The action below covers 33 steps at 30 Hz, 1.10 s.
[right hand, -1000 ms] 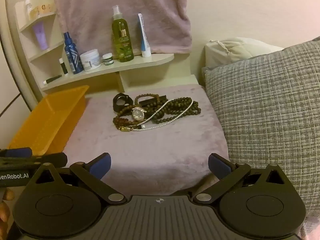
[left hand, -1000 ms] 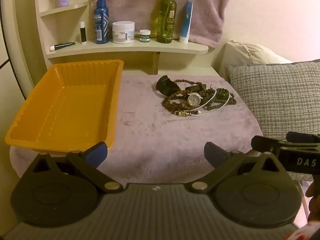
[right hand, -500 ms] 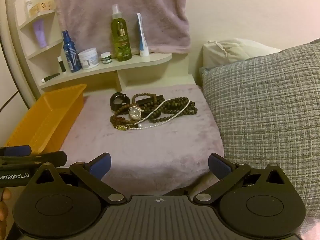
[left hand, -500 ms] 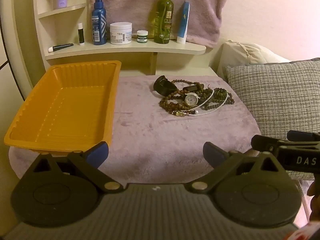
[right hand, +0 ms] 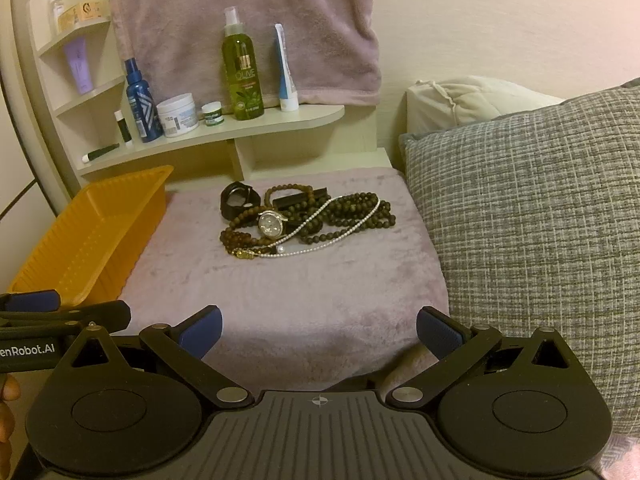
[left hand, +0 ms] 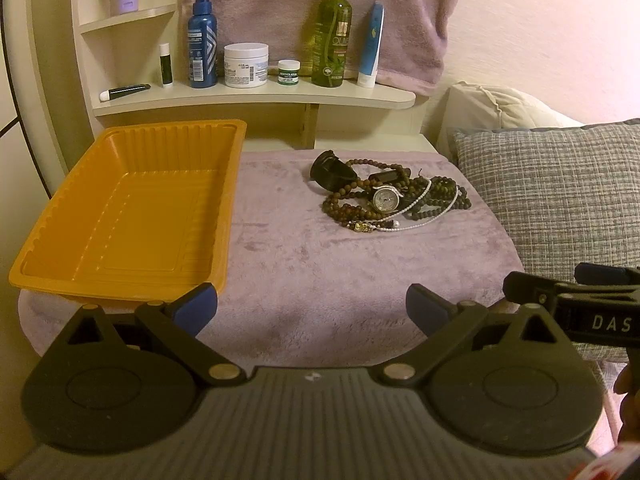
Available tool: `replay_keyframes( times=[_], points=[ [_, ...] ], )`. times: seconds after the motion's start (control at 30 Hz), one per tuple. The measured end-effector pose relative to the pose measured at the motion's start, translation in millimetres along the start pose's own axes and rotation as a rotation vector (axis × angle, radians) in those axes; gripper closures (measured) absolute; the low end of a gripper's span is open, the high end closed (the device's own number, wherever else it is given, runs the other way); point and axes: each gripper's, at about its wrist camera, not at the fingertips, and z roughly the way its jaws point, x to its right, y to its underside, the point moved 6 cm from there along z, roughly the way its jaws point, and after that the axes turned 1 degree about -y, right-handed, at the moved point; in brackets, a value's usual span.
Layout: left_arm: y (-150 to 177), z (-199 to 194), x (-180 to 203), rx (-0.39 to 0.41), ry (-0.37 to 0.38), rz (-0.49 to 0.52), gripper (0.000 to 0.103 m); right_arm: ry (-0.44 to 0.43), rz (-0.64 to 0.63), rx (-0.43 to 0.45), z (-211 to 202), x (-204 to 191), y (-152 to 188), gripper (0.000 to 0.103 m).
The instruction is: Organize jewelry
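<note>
Jewelry pile point(left hand: 384, 196): one tangled heap on the table point(left hand: 304, 264), right of the tray; one watch point(right hand: 271, 224) is seen on top.
Tray point(left hand: 128, 208): one, orange.
Left gripper point(left hand: 312, 309): released, nothing held.
Right gripper point(right hand: 319, 330): released, nothing held.
Pillow point(right hand: 532, 216): one grey, right of the pile.

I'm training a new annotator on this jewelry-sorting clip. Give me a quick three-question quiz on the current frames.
1. True or false: the orange tray already holds a bracelet.
2. Multiple choice: the silver watch lies (A) on the shelf, (B) in the jewelry pile on the plush cloth, (C) in the right gripper.
3. Fill in: both the left gripper and the right gripper are ____ and hold nothing.

Key: 1 false, the tray is empty; 2 B; 3 open.
</note>
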Motion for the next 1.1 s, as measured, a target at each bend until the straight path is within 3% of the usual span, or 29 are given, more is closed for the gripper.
replay_keyframes(
  times=[1.1],
  points=[
    [4.6, -0.2, 0.0, -0.004, 0.004, -0.012, 0.003, 0.008, 0.01, -0.002, -1.9, -1.0, 0.1, 0.0]
  ],
)
